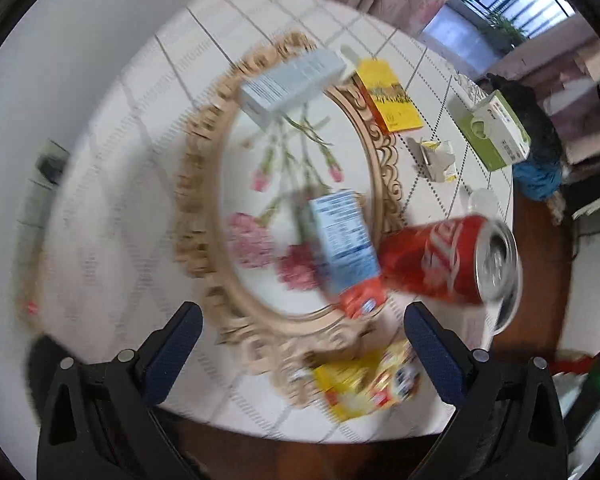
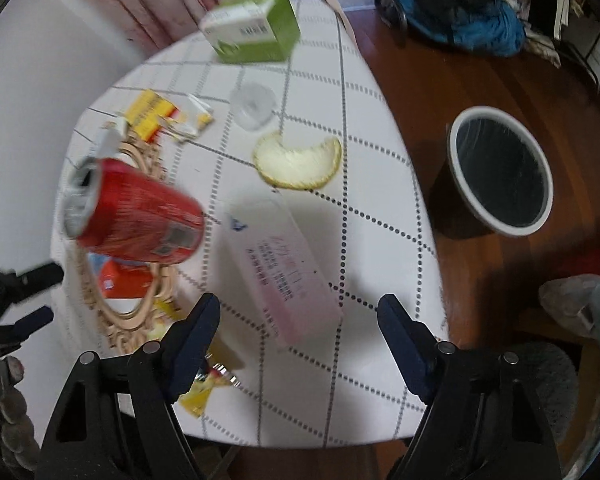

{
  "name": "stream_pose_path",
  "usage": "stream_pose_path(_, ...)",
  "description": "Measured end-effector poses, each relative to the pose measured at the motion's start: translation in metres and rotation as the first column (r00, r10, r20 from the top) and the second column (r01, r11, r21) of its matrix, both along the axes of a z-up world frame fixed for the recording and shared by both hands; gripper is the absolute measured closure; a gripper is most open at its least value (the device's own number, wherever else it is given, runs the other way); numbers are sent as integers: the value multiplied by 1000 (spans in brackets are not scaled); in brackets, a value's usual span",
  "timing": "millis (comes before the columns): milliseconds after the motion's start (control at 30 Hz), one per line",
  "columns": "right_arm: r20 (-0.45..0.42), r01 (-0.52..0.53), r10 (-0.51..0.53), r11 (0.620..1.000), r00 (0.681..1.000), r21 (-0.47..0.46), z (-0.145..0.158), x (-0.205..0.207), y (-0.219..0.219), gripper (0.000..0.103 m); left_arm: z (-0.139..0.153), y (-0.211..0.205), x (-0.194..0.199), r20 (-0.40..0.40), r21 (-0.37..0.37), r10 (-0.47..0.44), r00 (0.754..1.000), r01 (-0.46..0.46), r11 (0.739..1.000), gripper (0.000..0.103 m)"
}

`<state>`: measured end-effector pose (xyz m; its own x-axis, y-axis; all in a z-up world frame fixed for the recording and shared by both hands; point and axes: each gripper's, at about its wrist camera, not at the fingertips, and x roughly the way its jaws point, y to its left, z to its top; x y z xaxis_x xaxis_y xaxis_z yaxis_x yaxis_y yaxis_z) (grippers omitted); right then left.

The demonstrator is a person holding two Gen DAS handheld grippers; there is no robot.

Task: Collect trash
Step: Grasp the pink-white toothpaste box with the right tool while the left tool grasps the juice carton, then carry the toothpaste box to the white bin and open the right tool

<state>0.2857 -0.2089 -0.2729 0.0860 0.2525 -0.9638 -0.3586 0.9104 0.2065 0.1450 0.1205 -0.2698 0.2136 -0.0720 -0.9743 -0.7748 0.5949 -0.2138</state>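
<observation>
While both views are smeared by motion blur, the red soda can (image 1: 440, 260) reads clearly enough: it lies on its side on the white checked tablecloth (image 1: 112, 208), its long axis running roughly left to right in the left wrist view, with the opened silver top pointing right, toward the table's edge. It rests just beside the right rim of the ornate oval tray (image 1: 196, 216), which is painted with pink flowers. On that tray a blue-and-orange carton (image 1: 344, 248) lies near the can, its long axis running near to far, and a pale grey-blue box (image 1: 292, 80) lies across the far rim. Further right sit a yellow box (image 1: 392, 96), a torn small carton (image 1: 436, 156) and a green-and-white box (image 1: 496, 128). The left gripper (image 1: 300, 320) hovers over the near rim of the tray with its jaws spread wide and nothing between them. In the right wrist view, the can (image 2: 136, 212) shows at the left, its top pointing left and far. To its right lie a long pink-and-white box (image 2: 284, 268), angled from far left to near right, and a pale curved peel (image 2: 296, 160). The right gripper (image 2: 300, 320) hangs over the near end of that box, jaws wide apart and empty. On the wooden floor at the right stands a bin (image 2: 500, 172) with a white rim.
</observation>
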Motion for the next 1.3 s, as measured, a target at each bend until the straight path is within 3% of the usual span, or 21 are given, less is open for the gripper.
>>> stream_pose_path(67,-21,2,-2,1000,1000,-8,-12,2,2,20,-11,5,11,19,-38,25,1000,-25,999,2)
stream_pose_path(167,-40,-4,3,1000,999,-12,-26,5,9,20,-23,11,18,35,-72,67,997,-65,995,25)
stream_pose_path(267,-49,-17,17,1000,999,-16,-33,5,15,20,-32,18,25,48,-90,94,994,-89,992,29)
stream_pose_path(367,-48,-34,33,999,998,-27,-39,4,24,23,-38,20,33,38,-76,84,996,-81,994,46)
stream_pose_path(433,-47,-50,47,998,998,-44,-43,2,29,42,-43,18,39,50,-90,72,996,-68,994,66)
stream_pose_path(600,-51,-75,72,995,996,-62,-42,-4,29,42,-32,11,44,15,28,-47,999,47,999,70)
stream_pose_path(733,-101,-102,95,993,990,-67,-43,-21,18,43,-19,-8,24,-42,134,-168,985,173,976,70)
stream_pose_path(800,-134,-126,115,989,984,-72,-45,-27,15,42,-22,-17,13,-71,150,-208,975,217,965,70)
stream_pose_path(867,-135,-132,121,989,983,-73,-47,-31,19,39,-32,-17,7,-85,152,-220,972,230,961,69)
stream_pose_path(900,-122,-133,122,988,985,-80,-47,-31,20,30,-40,-18,7,-100,140,-216,971,229,963,69)
stream_pose_path(1100,-54,-143,138,984,989,-105,-42,-32,34,28,-61,-29,8,-112,156,-185,976,202,967,72)
stream_pose_path(1200,-24,-154,152,979,988,-132,-43,-33,43,37,-62,-42,6,-112,192,-199,974,217,957,74)
stream_pose_path(1233,-4,-162,163,976,987,-145,-43,-36,46,47,-61,-48,6,-115,206,-207,972,227,952,75)
stream_pose_path(1300,19,-170,175,973,984,-154,-42,-38,51,47,-60,-58,7,-120,233,-213,970,236,943,75)
